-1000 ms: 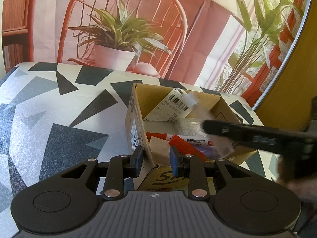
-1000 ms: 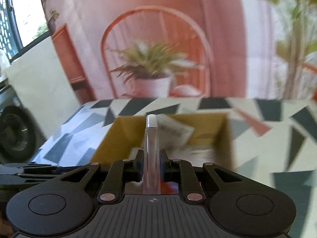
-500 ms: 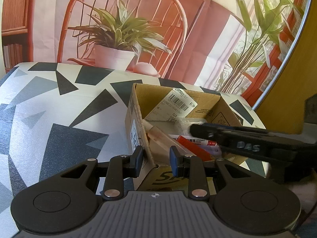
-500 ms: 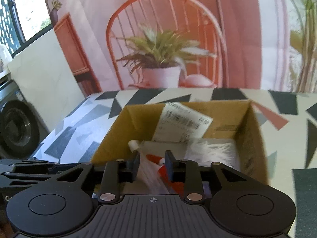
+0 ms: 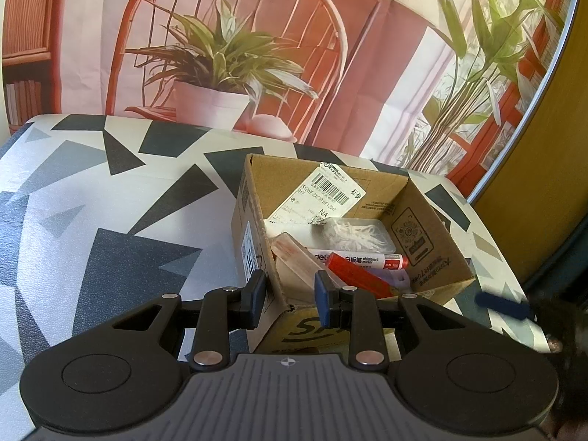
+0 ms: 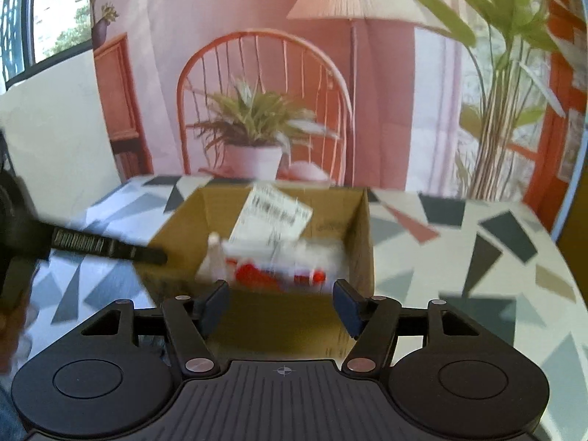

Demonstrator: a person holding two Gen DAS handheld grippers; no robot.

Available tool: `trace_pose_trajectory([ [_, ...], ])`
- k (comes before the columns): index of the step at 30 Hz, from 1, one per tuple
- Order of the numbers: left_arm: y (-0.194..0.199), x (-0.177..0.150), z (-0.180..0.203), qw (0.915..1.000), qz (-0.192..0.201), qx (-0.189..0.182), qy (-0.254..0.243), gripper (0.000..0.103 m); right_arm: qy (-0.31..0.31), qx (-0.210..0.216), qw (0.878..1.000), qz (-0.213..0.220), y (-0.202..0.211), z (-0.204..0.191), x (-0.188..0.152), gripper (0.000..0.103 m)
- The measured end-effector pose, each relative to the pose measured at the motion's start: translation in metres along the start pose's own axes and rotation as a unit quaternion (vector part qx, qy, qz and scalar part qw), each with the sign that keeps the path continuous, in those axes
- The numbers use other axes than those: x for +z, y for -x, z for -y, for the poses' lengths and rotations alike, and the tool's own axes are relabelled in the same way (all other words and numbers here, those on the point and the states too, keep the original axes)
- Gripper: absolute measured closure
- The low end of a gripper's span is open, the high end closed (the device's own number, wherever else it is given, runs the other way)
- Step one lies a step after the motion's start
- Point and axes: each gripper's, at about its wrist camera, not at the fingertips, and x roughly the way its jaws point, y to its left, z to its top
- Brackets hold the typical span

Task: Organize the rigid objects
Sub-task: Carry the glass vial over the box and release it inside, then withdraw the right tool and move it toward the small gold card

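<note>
A tabletop (image 5: 110, 220) covered in a grey, black and white triangle print carries one open cardboard box (image 5: 422, 228), standing right of centre, with bare surface to its left and a printed backdrop of a chair and potted plant at the far edge

At the near left corner of the box, the left gripper (image 5: 288, 294) is clamped on the box wall, one pad outside and one inside, steadying it

Inside the box, from left to right, I count one clear plastic tube (image 5: 294, 257) leaning against the left wall, one flat red piece (image 5: 356, 275) near the front, one white whiteboard marker (image 5: 367, 259) with a red end lying crosswise, and one clear packet of white strips (image 5: 352, 233) toward the far wall. A single shipping label (image 5: 327, 194) is stuck on the inner far wall

These all look light and stiff. The tube and marker are round and smooth, so likely to roll or slip; a hold across the middle of the barrel would suit them best

The right gripper (image 6: 281, 303), blurred, sits at the near right of the box, its jaws opening with nothing between them
</note>
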Motion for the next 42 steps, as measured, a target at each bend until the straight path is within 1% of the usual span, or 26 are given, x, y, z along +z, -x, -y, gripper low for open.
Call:
trace_pose_trajectory([
  [3, 0.000, 0.000, 0.000, 1.0000, 0.000, 0.001, -0.001, 0.072, 0.003, 0.011, 1.000, -0.027, 0.002, -0.003, -0.019, 0.044],
  [7, -0.001, 0.000, 0.000, 1.0000, -0.001, 0.002, -0.002, 0.072, 0.005, 0.020, 0.996, -0.081, -0.017, -0.009, -0.040, 0.044],
  [10, -0.001, 0.001, 0.000, 1.0000, 0.000, 0.002, -0.002, 0.072, 0.018, 0.027, 0.993, -0.110, -0.030, -0.019, -0.051, 0.044],
  [15, 0.000, 0.001, 0.000, 1.0000, 0.000, 0.002, -0.002, 0.072, 0.043, 0.038, 0.990, -0.131, -0.046, -0.037, -0.057, 0.044],
  [20, -0.001, 0.001, 0.001, 1.0000, 0.000, 0.003, -0.002, 0.072, 0.068, 0.053, 0.986, -0.143, -0.058, -0.054, -0.057, 0.044],
  [22, -0.001, 0.001, 0.000, 1.0000, 0.000, 0.003, -0.003, 0.072, 0.073, 0.058, 0.985, -0.145, -0.061, -0.059, -0.058, 0.041],
  [24, -0.001, 0.001, 0.000, 1.0000, 0.000, 0.003, -0.003, 0.072, 0.079, 0.057, 0.985, -0.145, -0.063, -0.063, -0.057, 0.036],
  [29, -0.001, 0.001, 0.001, 1.0000, 0.000, 0.003, -0.002, 0.072, 0.094, 0.052, 0.984, -0.141, -0.066, -0.067, -0.058, 0.036],
  [31, -0.001, 0.001, 0.001, 1.0000, 0.000, 0.003, -0.002, 0.072, 0.096, 0.050, 0.984, -0.139, -0.065, -0.065, -0.059, 0.042],
  [32, -0.001, 0.001, 0.000, 1.0000, 0.000, 0.003, -0.003, 0.072, 0.096, 0.047, 0.985, -0.138, -0.064, -0.063, -0.058, 0.049],
  [33, -0.001, 0.001, 0.000, 1.0000, 0.000, 0.003, -0.002, 0.072, 0.094, 0.044, 0.985, -0.137, -0.063, -0.060, -0.058, 0.052],
  [36, 0.000, 0.001, 0.000, 1.0000, -0.001, 0.003, -0.003, 0.072, 0.077, 0.037, 0.987, -0.136, -0.060, -0.050, -0.058, 0.055],
  [42, -0.001, 0.001, 0.001, 1.0000, 0.000, 0.003, -0.003, 0.072, 0.056, 0.013, 0.990, -0.131, -0.053, -0.036, -0.060, 0.056],
])
